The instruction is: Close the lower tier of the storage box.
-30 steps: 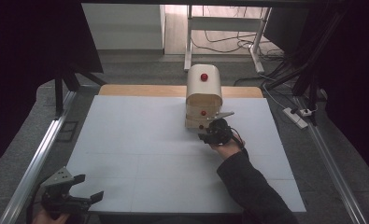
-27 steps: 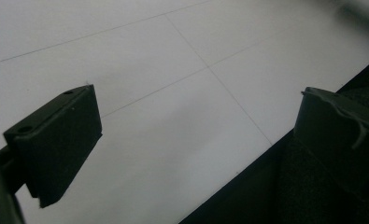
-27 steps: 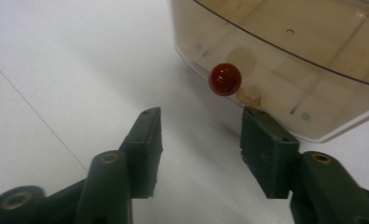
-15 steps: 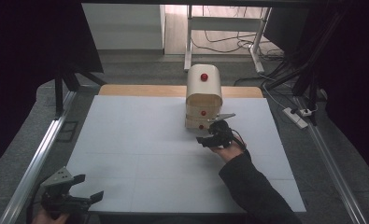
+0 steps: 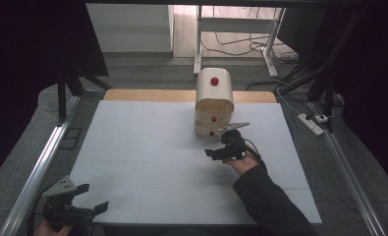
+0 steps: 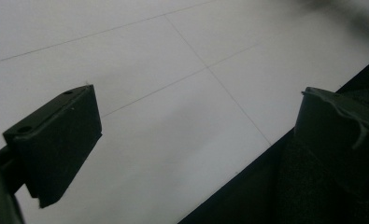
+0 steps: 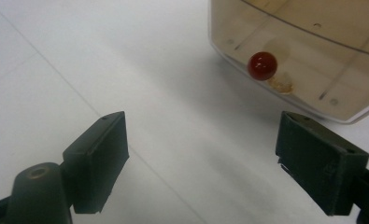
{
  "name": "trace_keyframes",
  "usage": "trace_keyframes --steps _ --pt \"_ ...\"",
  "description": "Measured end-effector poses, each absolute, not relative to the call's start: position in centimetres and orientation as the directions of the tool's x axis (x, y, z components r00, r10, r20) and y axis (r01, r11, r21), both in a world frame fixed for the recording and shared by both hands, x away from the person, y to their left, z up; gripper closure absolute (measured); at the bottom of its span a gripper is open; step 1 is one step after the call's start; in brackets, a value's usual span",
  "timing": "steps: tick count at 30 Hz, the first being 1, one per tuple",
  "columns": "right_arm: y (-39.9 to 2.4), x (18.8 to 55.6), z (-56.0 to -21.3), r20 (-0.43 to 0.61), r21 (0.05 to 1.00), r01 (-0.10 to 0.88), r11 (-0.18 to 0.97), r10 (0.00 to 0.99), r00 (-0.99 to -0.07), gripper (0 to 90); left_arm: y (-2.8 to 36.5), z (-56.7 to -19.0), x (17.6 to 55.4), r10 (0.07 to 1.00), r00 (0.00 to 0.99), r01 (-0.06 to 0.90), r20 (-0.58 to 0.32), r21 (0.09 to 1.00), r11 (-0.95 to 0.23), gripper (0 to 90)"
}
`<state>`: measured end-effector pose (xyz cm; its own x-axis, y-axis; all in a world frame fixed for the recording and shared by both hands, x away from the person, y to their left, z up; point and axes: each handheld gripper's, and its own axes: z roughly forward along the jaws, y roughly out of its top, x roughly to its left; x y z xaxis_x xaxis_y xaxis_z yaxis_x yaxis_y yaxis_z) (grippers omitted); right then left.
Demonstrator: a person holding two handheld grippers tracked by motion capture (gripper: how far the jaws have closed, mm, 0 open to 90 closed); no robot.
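Backing off w/ right gripper point(image 5: 221, 146), jaws just opened wide & empty, near bottom drawer's red knob point(image 7: 262, 65) on small wooden drawer cabinet point(image 5: 214, 101); left gripper point(image 5: 86, 204) open, idle; next prob. re-aim at knob.

White table point(image 5: 147, 162), faint grid seams; cream drawer box point(image 5: 214, 101) with red knobs stands at far side.

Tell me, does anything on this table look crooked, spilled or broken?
Nothing stands out. The small wooden drawer cabinet stands upright near the far edge of the white table, its drawers shut, red knobs in place. The right gripper sits just before it, jaws open and empty.
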<state>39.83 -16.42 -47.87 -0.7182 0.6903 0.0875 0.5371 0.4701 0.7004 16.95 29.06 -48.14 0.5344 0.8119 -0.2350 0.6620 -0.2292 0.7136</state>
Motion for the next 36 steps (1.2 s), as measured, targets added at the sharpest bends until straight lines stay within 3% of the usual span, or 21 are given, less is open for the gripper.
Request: trace_keyframes --steps 6,36 --pt "-16.3 39.1 -48.0 0.103 0.686 0.546 0.481 0.678 -0.728 8.3 29.1 -48.1 17.0 0.812 0.534 0.662 -0.235 0.713 -0.229 1.0" --pt "-17.8 36.0 -47.3 0.076 0.686 0.514 0.515 0.652 -0.754 0.0 29.1 -48.1 16.9 0.810 0.537 0.660 -0.237 0.716 -0.228 0.7"
